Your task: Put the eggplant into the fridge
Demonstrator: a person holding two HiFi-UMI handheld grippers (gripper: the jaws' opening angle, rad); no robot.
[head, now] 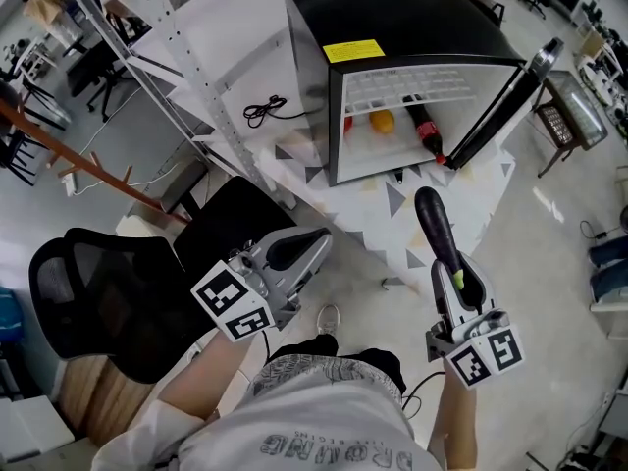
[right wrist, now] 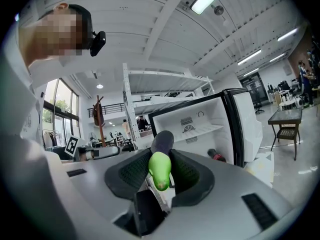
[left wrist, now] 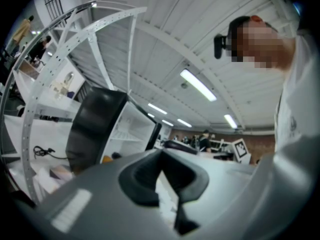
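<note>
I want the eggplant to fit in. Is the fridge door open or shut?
Open. The fridge door stands swung out, and the white inside shows, with a bottle in it.

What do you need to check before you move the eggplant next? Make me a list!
1. Eggplant held tight: ok. The right gripper has its jaws pressed on the green stem end.
2. Fridge door open: ok. It stands swung wide to the right.
3. Eggplant at the opening: not ok. It is not there yet; floor shows between it and the fridge.
4. Room inside: cannot tell. A bottle and a round orange thing already lie at the bottom.
5. Left gripper out of the way: ok. It is shut, empty and off to the left.
</note>
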